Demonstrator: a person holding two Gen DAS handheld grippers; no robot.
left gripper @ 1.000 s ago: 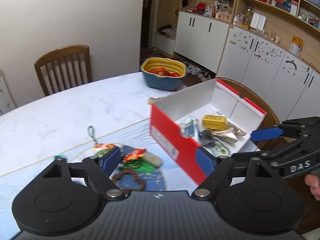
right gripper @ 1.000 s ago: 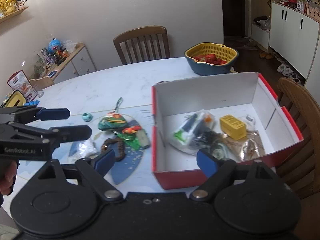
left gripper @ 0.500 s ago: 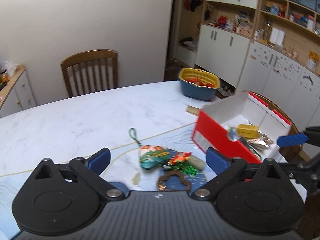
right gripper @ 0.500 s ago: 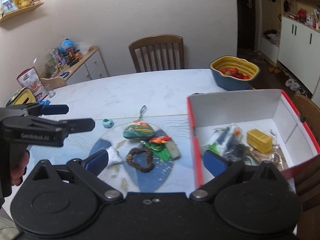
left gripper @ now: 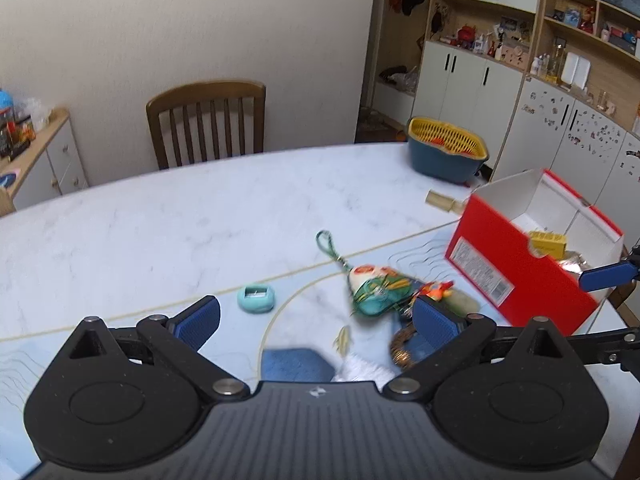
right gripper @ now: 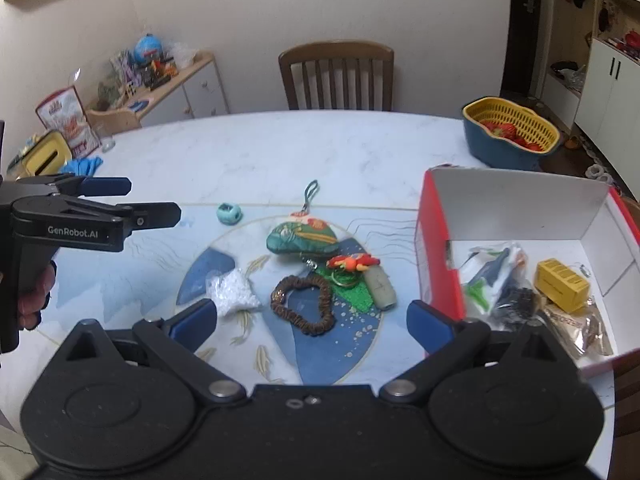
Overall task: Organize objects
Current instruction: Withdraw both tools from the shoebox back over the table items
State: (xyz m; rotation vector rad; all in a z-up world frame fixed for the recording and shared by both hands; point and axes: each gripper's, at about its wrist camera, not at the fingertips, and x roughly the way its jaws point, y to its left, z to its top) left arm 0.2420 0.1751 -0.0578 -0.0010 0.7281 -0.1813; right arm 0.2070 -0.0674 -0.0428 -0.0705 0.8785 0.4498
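A red and white box point(right gripper: 516, 204) point(left gripper: 520, 268) stands at the table's right, holding a yellow block point(right gripper: 562, 285) and several packets. Loose on the table lie a green embroidered pouch point(right gripper: 302, 238) point(left gripper: 378, 288), a brown scrunchie point(right gripper: 302, 305), a red charm point(right gripper: 350, 262), a pale oblong piece point(right gripper: 382, 289), a white bag of beads point(right gripper: 234, 294) and a teal round thing point(right gripper: 229, 213) point(left gripper: 256, 298). My left gripper point(left gripper: 316, 318) point(right gripper: 154, 200) is open and empty above the table's left side. My right gripper point(right gripper: 312, 318) is open and empty, above the scrunchie.
A blue and yellow basket point(right gripper: 510, 134) point(left gripper: 446, 154) of red fruit stands at the table's far right. A wooden chair point(right gripper: 336, 74) point(left gripper: 206, 122) stands behind the table. A yellow box and clutter point(right gripper: 48, 156) sit at the far left edge.
Both grippers have swung left, away from the box. The loose items now sit centred in both views, and the box has slid to the right edge.
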